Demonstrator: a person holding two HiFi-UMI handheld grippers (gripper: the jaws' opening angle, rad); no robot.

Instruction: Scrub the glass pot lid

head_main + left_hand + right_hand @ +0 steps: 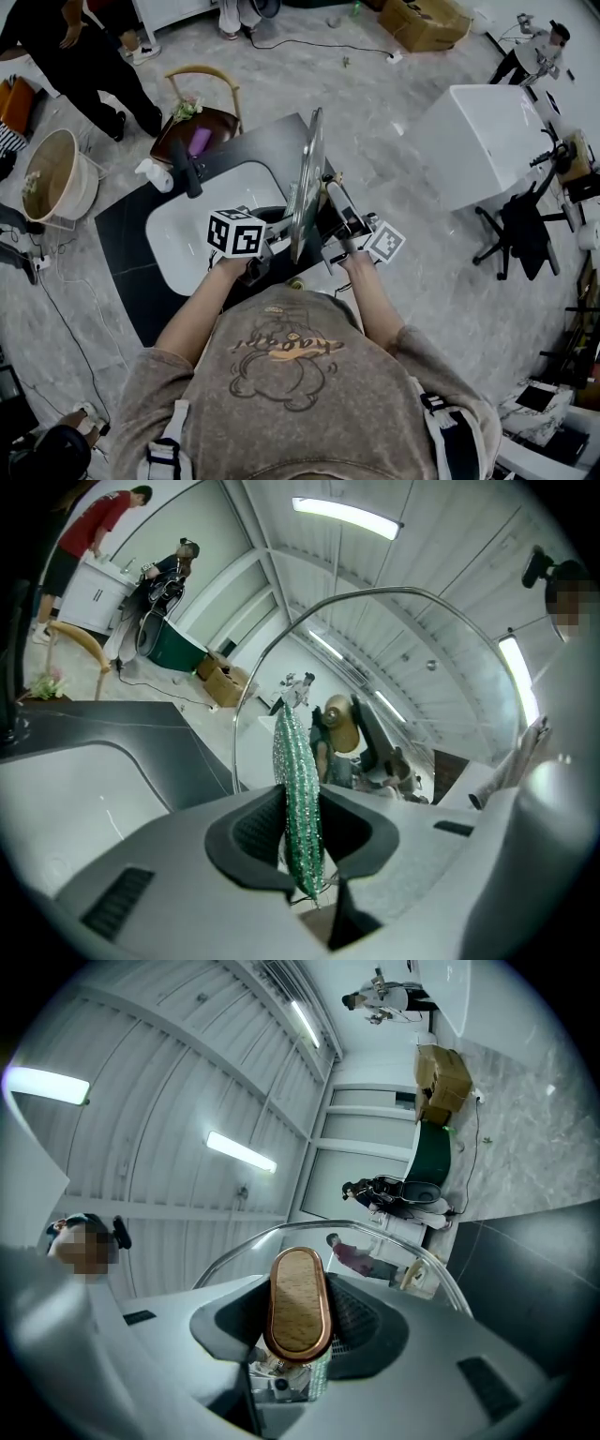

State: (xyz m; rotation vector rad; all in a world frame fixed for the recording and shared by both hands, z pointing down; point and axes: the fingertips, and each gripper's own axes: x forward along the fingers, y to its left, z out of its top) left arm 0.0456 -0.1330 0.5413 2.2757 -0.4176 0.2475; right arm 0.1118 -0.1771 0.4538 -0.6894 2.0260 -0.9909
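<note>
glass pot lid [307, 178] stands on edge, nearly upright, btwn the two grippers. it's over the front of the dark counter [127, 253], just right of the white sink [178, 239]. right gripper [300, 1324] pinches the lid's wood-topped knob [298, 1288], both pads pressed on its sides; lid rim arcs just beyond the jaws. left gripper [300, 822] is clamped on a green glittery scrubber [292, 747], held edge-up on the glass side away from the knob. can't tell if scrubber touches glass.

open room: sink basin to the left, bare marble floor [375, 103] ahead & to the right. black faucet [190, 169] rises at the sink's far rim, well left of the lid.

further off: wooden chair [202, 98], round tub [56, 178], white table [478, 141], black office chair [520, 234], cardboard box [422, 21], person in black [89, 56].

writing: shirt print [281, 345] is cursive, not readable. gripper cubes show square markers.
</note>
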